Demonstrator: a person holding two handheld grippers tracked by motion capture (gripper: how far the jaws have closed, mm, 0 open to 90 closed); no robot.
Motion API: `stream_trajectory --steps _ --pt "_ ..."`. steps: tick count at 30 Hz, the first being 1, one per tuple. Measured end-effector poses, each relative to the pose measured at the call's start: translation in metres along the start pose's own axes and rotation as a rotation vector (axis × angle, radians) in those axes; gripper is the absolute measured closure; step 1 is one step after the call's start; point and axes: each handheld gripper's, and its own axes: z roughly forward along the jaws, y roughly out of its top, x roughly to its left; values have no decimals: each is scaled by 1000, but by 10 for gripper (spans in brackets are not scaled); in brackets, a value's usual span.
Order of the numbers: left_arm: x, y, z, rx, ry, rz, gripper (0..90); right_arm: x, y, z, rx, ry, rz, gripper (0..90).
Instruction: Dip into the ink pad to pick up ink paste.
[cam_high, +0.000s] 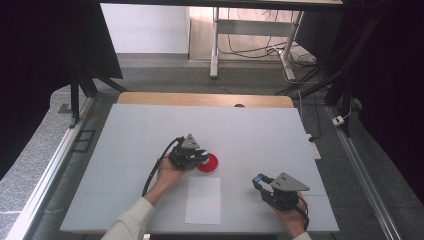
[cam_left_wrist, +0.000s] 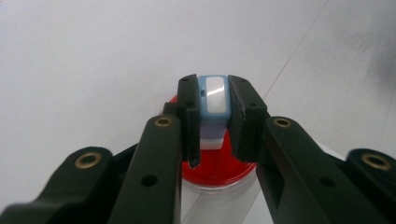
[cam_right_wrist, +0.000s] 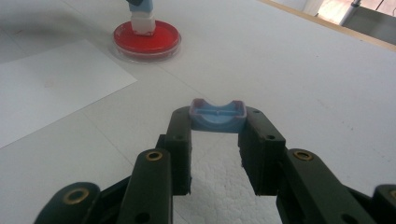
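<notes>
Left tool (cam_left_wrist: 211, 122): jaws narrow, clamped on a blue-and-white stamp (cam_left_wrist: 212, 100), its white end down on the red dish (cam_left_wrist: 219, 170).
Dish: mid-table (cam_high: 150, 130), just beyond the paper sheet (cam_high: 203, 200).
Right tool (cam_right_wrist: 215, 135): jaws gripping a blue cap (cam_right_wrist: 217, 116) at their tips, held clear to the side.
Progress, my guess: cap off, stamp being inked; paper looks unmarked, stamping and recapping left.

Bright even overhead light, soft shadows, dark vignetted corners, blurred close-up foregrounds

Blue-white stamp (cam_left_wrist: 214, 105) between fingers (cam_left_wrist: 189, 119)
</notes>
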Motion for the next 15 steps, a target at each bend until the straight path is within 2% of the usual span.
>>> stream_trajectory --steps 11,15 --pt "-1 0 1 -2 3 0 762 0 0 -1 -1 -6 -1 651" --pt "-2 0 1 1 9 16 763 0 0 -1 0 -6 -1 650"
